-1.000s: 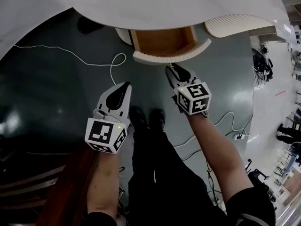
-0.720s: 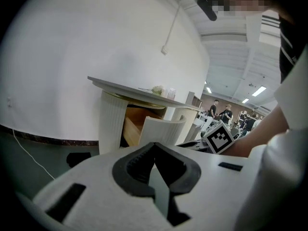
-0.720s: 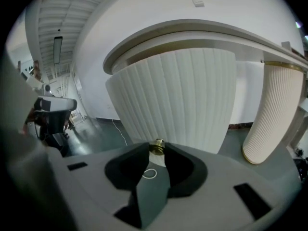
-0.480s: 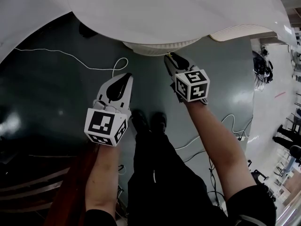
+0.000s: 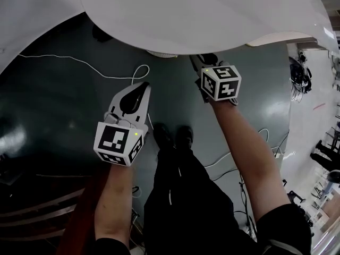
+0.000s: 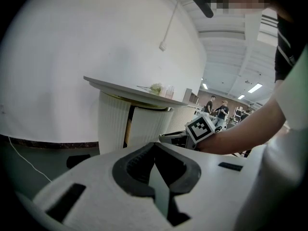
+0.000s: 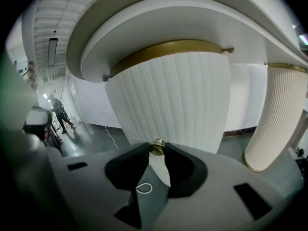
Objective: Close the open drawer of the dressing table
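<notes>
The white dressing table top (image 5: pixel 202 15) fills the upper head view. Only a sliver of the ribbed white drawer front (image 5: pixel 162 53) shows beneath its edge. In the right gripper view that drawer front (image 7: pixel 168 100), with a brass band on top, stands close ahead. Its small brass knob (image 7: pixel 157 147) sits between the tips of my right gripper (image 7: pixel 157 151), which is shut on it. My right gripper (image 5: pixel 202 60) reaches under the table edge. My left gripper (image 5: pixel 141 86) hangs shut and holds nothing over the dark floor, short of the table. My left gripper (image 6: pixel 154 146) faces the table from the side.
A white cable (image 5: pixel 79 62) loops across the dark floor. The person's shoes (image 5: pixel 172 137) stand between the two arms. A ribbed white table leg (image 7: pixel 272 119) stands right of the drawer. People (image 6: pixel 216 110) stand far off in the room.
The drawer, open with its wooden inside showing, has slid in under the table top. My right gripper moved toward the table with it; my left gripper drifted forward a little.
</notes>
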Tool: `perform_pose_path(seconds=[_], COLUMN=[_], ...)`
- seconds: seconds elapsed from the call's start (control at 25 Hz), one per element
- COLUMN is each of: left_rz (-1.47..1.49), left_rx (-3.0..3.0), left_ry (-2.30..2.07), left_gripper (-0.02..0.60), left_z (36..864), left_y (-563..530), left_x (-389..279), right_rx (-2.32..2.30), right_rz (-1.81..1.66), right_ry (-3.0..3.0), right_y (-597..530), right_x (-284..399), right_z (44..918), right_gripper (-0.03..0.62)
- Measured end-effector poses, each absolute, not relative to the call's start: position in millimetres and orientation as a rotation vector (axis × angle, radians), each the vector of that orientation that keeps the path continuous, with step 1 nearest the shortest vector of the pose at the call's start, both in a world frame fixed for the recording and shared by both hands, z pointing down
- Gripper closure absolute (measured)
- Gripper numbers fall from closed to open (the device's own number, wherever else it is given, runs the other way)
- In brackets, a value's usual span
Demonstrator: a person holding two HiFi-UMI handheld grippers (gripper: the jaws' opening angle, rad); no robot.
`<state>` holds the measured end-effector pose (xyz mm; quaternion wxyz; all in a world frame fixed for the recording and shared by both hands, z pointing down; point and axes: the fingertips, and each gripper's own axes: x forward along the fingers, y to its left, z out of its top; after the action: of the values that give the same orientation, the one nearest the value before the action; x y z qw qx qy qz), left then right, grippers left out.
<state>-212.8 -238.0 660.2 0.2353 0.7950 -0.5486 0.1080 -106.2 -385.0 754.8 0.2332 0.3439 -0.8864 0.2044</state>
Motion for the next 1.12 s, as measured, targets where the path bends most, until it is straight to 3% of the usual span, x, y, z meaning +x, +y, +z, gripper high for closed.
perform_pose_path(seconds=[1.12], left_rz=[0.292], left_rx=[2.180], left_ry=[-1.503], left_gripper=[0.581], left_z=[647], left_y=[-212], left_x=[-214], right_rx=[1.055], right_rz=[0.594], right_ry=[-2.385], right_y=[-396], right_x=[-107], right_z=[749], right_gripper=[0.486])
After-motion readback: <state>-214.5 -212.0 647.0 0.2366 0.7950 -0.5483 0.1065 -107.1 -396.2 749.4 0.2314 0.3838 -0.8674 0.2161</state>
